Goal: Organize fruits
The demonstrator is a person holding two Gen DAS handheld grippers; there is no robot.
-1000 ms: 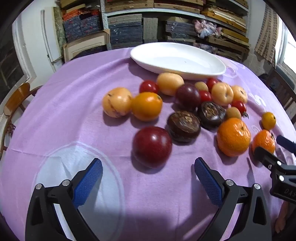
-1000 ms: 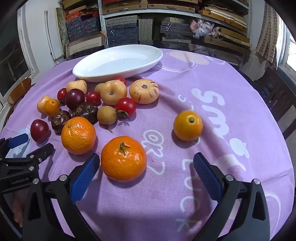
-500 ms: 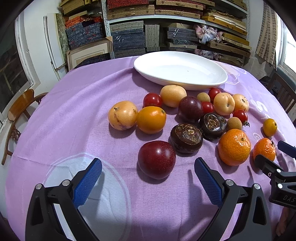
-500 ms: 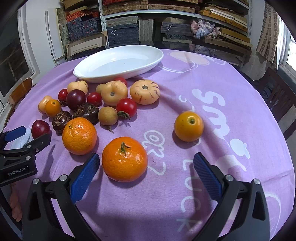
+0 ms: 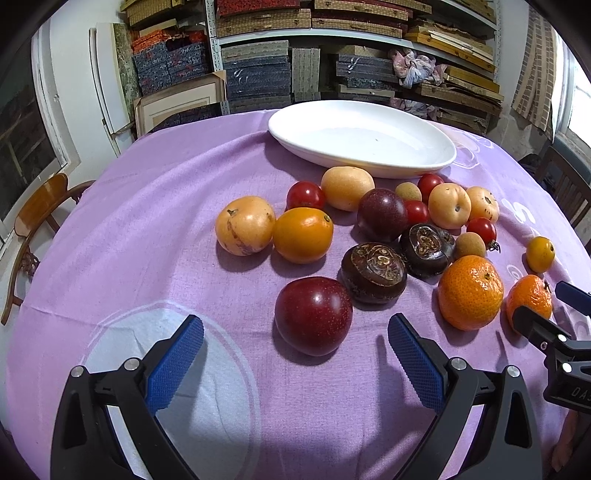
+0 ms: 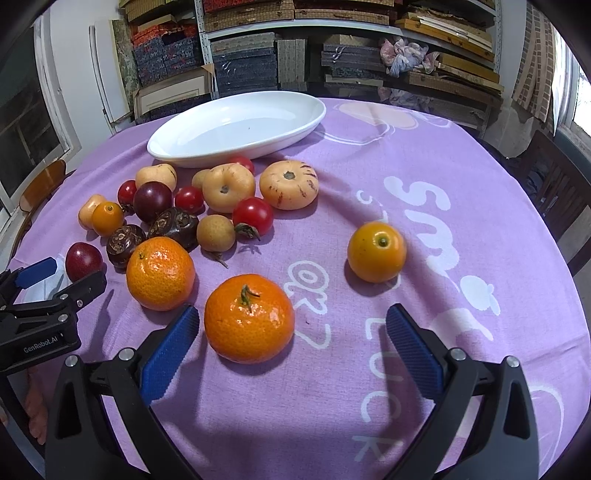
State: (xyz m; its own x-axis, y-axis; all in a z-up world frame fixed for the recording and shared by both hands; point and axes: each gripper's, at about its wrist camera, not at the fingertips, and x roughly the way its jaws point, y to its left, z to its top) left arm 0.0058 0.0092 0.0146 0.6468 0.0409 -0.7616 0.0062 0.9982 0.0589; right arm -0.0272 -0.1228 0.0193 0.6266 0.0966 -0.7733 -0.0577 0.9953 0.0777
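Two tangerines (image 6: 160, 272), two plums (image 5: 313, 314), one dish (image 5: 362, 138); both grippers' jaws apart.

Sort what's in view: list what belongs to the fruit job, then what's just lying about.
Job: plum, tangerine, tomato, white dish, left tongs, right tongs.

Lying about: shelves, stacked boxes, chair, rag.
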